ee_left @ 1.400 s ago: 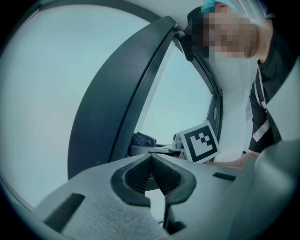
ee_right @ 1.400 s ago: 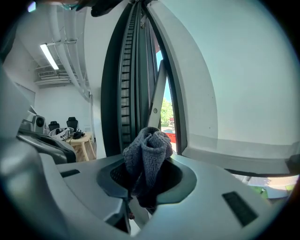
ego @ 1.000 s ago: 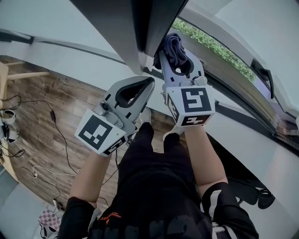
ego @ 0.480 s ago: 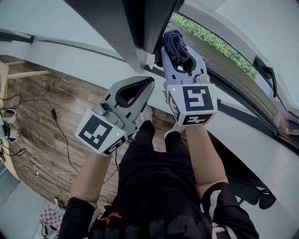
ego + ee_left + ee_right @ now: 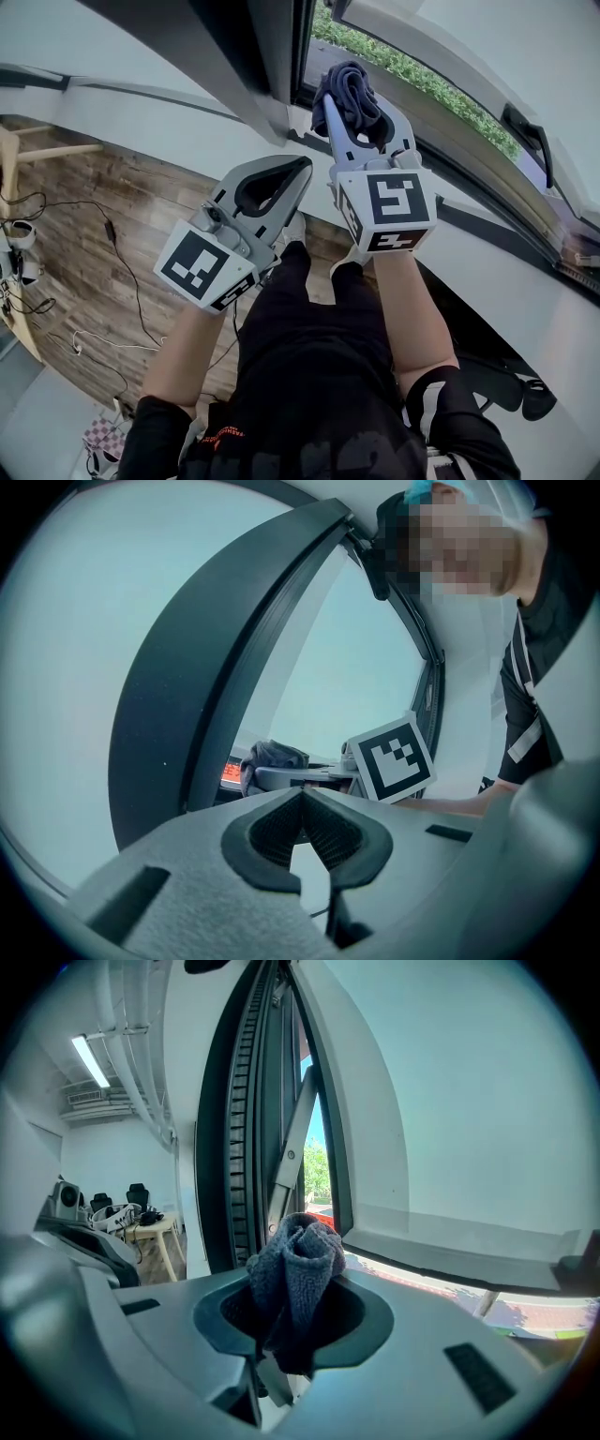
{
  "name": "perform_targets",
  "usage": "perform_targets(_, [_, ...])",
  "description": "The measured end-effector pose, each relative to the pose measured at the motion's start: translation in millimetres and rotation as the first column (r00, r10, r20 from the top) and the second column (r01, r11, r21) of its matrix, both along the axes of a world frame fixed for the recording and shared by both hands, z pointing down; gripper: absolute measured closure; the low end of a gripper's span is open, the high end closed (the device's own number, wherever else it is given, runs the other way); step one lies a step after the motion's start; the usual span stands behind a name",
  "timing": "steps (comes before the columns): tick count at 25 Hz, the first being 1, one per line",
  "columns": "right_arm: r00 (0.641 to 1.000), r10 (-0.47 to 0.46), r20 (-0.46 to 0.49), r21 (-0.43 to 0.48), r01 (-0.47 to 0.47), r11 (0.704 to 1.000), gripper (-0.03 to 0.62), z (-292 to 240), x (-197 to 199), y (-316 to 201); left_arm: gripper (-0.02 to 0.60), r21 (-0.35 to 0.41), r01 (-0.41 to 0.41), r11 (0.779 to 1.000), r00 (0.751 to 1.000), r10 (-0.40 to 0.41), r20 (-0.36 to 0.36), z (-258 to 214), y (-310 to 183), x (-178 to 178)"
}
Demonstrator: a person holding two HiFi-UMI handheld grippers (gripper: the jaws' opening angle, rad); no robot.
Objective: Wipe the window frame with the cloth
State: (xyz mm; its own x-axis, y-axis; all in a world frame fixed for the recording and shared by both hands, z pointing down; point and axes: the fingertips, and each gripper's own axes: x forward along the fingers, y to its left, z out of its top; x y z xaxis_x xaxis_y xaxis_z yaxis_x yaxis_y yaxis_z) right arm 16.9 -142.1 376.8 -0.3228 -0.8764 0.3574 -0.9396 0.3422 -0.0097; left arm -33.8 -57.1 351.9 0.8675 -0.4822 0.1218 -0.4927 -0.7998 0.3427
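While a person stands facing an open window, the right gripper (image 5: 360,114) is held up at the far side of the scene. Its two jaws are pinched on a bunched dark blue-grey cloth (image 5: 349,87), which bulges out past the jaw tips. The cloth sits just beside the lower corner of the dark window frame (image 5: 279,49); whether it touches the frame cannot be told. From the right gripper view, the cloth (image 5: 298,1258) stands up between the jaws of the right gripper (image 5: 292,1324), with the upright frame rails (image 5: 246,1101) close behind it and daylight showing through the gap.

To the left and nearer, the left gripper (image 5: 302,169) hangs apart from the frame. In the left gripper view its jaws (image 5: 302,795) are pressed together at the tips, with nothing between them, and the cloth (image 5: 273,757) shows beyond.

A green hedge (image 5: 412,69) lies outside the window. Wooden floor (image 5: 84,211) with loose cables (image 5: 120,270) lies far below on the left.
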Motion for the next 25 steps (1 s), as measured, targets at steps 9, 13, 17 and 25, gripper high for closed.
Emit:
perform_targets(9, [1.0, 0.011, 0.015, 0.001, -0.011, 1.0, 0.491, -2, 23, 10, 0.563, 0.003, -0.028, 1.0, 1.0, 0.028, 0.015, -3, 8, 26])
perform_targets(13, [0.999, 0.021, 0.024, 0.0, -0.021, 1.0, 0.491, -1, 37, 15, 0.563, 0.005, -0.041, 0.999, 0.999, 0.041, 0.023, -4, 11, 40])
perform_targets(17, [0.999, 0.028, 0.028, 0.0, -0.028, 1.0, 0.491, -2, 50, 20, 0.563, 0.007, -0.051, 0.999, 0.998, 0.05, 0.028, -6, 15, 52])
perform_targets(25, [0.999, 0.044, 0.033, -0.002, -0.044, 0.999, 0.491, -3, 73, 31, 0.563, 0.012, -0.064, 0.998, 0.997, 0.064, 0.033, -9, 22, 74])
